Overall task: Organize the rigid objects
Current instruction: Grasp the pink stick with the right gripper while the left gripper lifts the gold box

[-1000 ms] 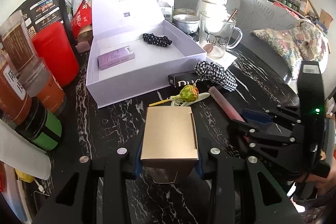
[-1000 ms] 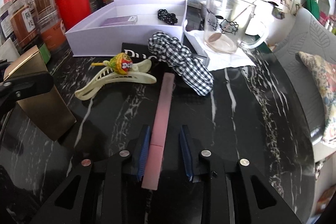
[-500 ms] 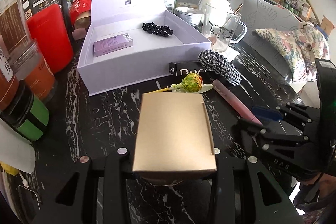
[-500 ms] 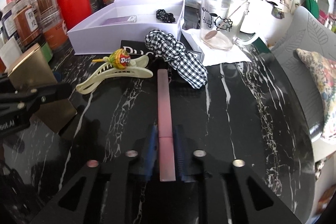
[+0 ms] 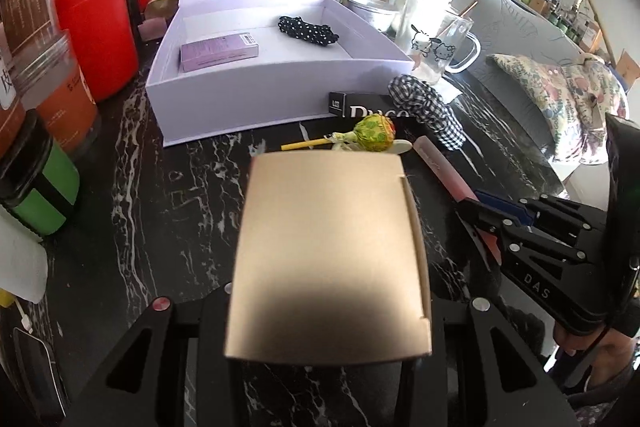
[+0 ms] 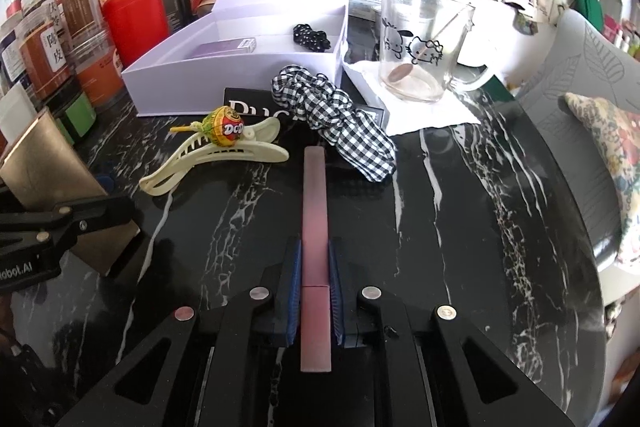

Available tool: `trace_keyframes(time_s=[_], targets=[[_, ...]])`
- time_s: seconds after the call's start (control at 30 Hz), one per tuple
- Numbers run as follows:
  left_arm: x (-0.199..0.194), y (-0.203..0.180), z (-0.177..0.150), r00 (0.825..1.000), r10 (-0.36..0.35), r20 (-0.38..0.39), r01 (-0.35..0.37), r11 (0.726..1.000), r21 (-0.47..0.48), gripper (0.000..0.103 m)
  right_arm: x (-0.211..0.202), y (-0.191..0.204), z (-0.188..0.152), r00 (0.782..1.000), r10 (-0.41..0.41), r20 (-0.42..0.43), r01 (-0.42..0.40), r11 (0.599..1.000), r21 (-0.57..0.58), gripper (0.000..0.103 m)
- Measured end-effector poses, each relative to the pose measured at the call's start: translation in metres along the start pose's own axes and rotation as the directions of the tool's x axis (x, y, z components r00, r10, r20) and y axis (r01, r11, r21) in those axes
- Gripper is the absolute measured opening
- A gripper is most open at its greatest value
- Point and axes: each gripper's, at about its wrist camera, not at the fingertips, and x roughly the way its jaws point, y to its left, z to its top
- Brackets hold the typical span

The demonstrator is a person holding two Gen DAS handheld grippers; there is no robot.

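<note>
My left gripper [image 5: 326, 327] clamps a flat gold cardboard box [image 5: 328, 255]; my right gripper [image 6: 314, 291] is clamped on a long pink rectangular stick [image 6: 315, 227] lying on the black marble table [image 6: 460, 227].

Both tongs [image 6: 314, 291] are matte black, angular frames with silver screws and blue finger pads [image 6: 295, 291].

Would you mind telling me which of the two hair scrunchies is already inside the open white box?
The small black polka-dot scrunchie lies inside the white box. The larger black-and-white checked scrunchie lies outside, on the dark table.
</note>
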Motion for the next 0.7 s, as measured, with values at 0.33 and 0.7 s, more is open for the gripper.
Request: trace_keyframes(time_s=[0.33,0.7], targets=[[-0.021,-0.011,0.004,0.999,0.021,0.048,-0.022,0.999,0.037,0.037,-0.014,-0.006,-0.010,1.000,0.012,0.012,-0.012,1.000,0.017,0.013],[-0.048,-0.019,0.001,0.993,0.040,0.109,-0.046,0.997,0.056,0.037,-0.041,-0.003,-0.015,0.997,0.010,0.071,-0.011,1.000,0.003,0.013]])
